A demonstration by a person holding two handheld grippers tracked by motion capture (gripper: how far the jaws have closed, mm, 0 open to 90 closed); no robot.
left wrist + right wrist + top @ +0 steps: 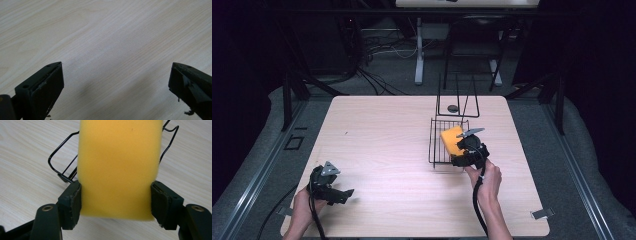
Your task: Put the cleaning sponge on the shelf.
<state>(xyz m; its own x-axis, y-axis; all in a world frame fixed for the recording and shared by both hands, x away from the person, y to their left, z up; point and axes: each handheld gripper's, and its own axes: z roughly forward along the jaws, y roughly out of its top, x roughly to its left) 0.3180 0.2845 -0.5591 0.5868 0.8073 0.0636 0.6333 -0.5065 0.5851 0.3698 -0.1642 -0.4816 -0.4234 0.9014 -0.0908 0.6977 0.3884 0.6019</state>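
The right gripper (pixel 460 145) pinches the sponge (pixel 117 167) over the rack (pixel 435 145) near the table's far right; next, lower and let go. The left gripper (pixel 116 82) is spread.

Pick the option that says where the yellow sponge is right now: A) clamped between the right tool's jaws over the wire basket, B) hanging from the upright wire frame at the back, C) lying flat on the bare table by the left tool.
A: the right tool has a jaw pressed on each side of the yellow sponge, with the black wire basket just beneath it.

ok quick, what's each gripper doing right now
left gripper: open, holding nothing.
right gripper: shut on the yellow sponge, above the wire rack.
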